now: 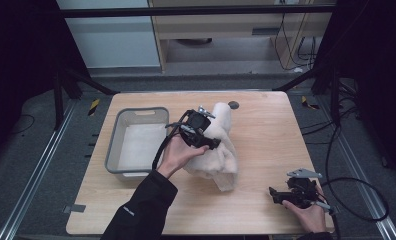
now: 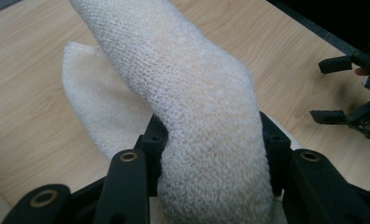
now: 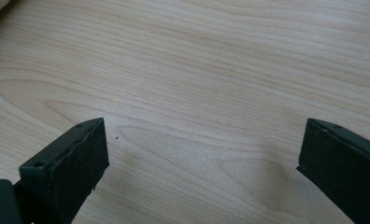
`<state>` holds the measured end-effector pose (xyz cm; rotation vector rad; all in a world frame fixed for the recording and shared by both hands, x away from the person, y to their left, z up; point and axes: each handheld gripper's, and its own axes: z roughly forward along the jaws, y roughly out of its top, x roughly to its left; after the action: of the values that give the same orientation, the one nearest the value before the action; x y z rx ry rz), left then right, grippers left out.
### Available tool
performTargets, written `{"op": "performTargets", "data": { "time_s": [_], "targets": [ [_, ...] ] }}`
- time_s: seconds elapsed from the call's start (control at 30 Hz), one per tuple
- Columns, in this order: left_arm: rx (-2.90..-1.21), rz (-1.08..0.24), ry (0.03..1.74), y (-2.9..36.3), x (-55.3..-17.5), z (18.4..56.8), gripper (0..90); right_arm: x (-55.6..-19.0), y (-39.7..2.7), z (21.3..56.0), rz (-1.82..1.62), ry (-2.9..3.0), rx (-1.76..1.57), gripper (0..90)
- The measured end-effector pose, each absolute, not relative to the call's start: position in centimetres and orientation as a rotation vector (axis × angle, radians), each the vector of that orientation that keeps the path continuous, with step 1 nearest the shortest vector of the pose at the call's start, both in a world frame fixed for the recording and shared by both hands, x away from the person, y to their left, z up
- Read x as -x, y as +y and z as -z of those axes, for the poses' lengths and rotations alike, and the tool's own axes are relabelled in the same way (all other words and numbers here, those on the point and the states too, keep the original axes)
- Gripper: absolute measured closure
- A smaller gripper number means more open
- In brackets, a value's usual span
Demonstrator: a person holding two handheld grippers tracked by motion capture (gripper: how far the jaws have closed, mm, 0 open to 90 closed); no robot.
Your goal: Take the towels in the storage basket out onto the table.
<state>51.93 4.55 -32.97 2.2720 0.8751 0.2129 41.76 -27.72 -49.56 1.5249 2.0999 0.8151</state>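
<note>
The cream knitted towel [image 1: 218, 145] lies bunched near the middle of the wooden table [image 1: 266, 145], just right of the grey plastic bin [image 1: 136, 142], which sits at the table's left side. The left gripper [image 1: 202, 131] is clamped on a thick fold of that towel — in the left gripper view the fabric [image 2: 206, 140] bulges up between the two black jaws, which press it from both sides, while the rest of the cloth trails onto the wood beyond. The right gripper [image 1: 286, 194] rests well apart from the towel, toward the table's near right corner, held low over bare wood — its jaws stand wide apart with nothing between them.
</note>
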Motion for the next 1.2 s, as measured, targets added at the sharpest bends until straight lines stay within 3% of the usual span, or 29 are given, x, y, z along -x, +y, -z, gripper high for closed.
{"op": "performTargets", "data": {
  "time_s": [0.67,1.2],
  "targets": [
    [-2.292,-0.188,0.930,2.9,-53.3,38.7,51.1,-41.8,-27.8,49.6,-0.808,2.098,-1.519,1.7],
    [-2.315,-0.161,0.895,2.9,-53.7,41.7,35.7,-41.7,-27.8,49.7,-0.803,2.105,-1.516,1.7]
  ]
}}
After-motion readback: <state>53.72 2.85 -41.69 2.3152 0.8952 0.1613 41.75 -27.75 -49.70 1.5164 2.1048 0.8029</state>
